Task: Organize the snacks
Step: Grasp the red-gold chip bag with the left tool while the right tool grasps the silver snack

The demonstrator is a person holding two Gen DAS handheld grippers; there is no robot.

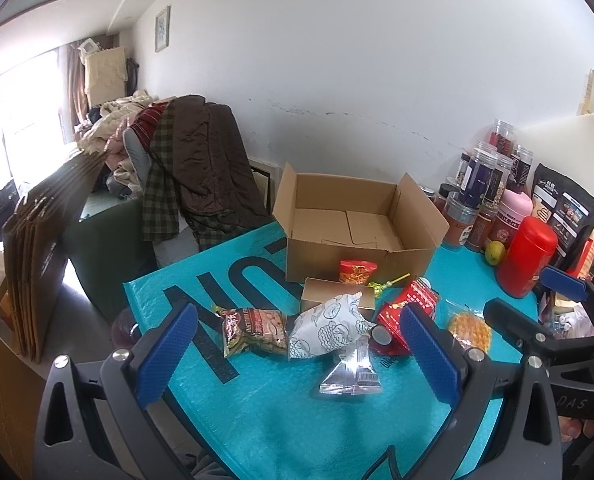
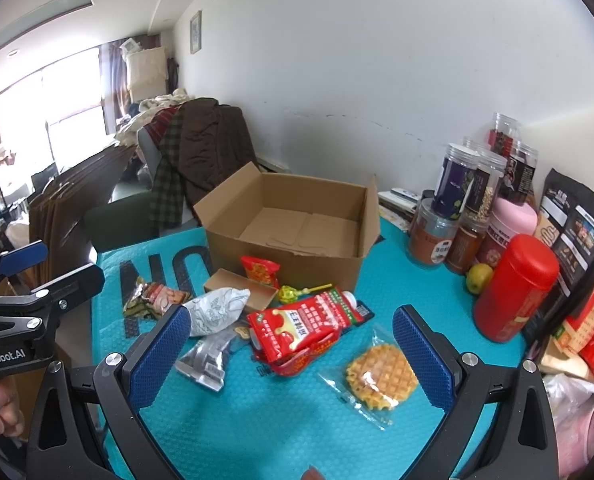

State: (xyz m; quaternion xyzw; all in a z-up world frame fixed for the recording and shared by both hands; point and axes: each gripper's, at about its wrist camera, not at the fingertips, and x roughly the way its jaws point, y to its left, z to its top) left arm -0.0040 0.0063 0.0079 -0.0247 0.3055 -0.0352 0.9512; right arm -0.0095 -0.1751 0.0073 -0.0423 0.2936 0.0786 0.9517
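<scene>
An empty cardboard box (image 1: 353, 224) (image 2: 297, 232) stands open at the back of the turquoise mat (image 1: 281, 412) (image 2: 289, 432). In front of it lie loose snacks: a white patterned bag (image 1: 325, 332) (image 2: 213, 310), a dark peanut pack (image 1: 255, 330) (image 2: 151, 298), a silver sachet (image 1: 351, 372) (image 2: 205, 356), a red pouch (image 1: 405, 308) (image 2: 301, 326), a small red packet (image 1: 357, 271) (image 2: 259, 271), and a wrapped waffle (image 1: 467, 328) (image 2: 379, 378). My left gripper (image 1: 297, 354) is open above the near snacks. My right gripper (image 2: 293, 354) is open over the red pouch and waffle. Neither holds anything.
Jars (image 2: 461, 200), a red canister (image 1: 527, 256) (image 2: 515, 288), a green fruit (image 2: 479, 278) and dark bags (image 2: 577, 232) crowd the right side. A small open carton (image 1: 337, 298) (image 2: 241, 288) lies among the snacks. A chair draped in clothes (image 1: 193, 168) stands behind left.
</scene>
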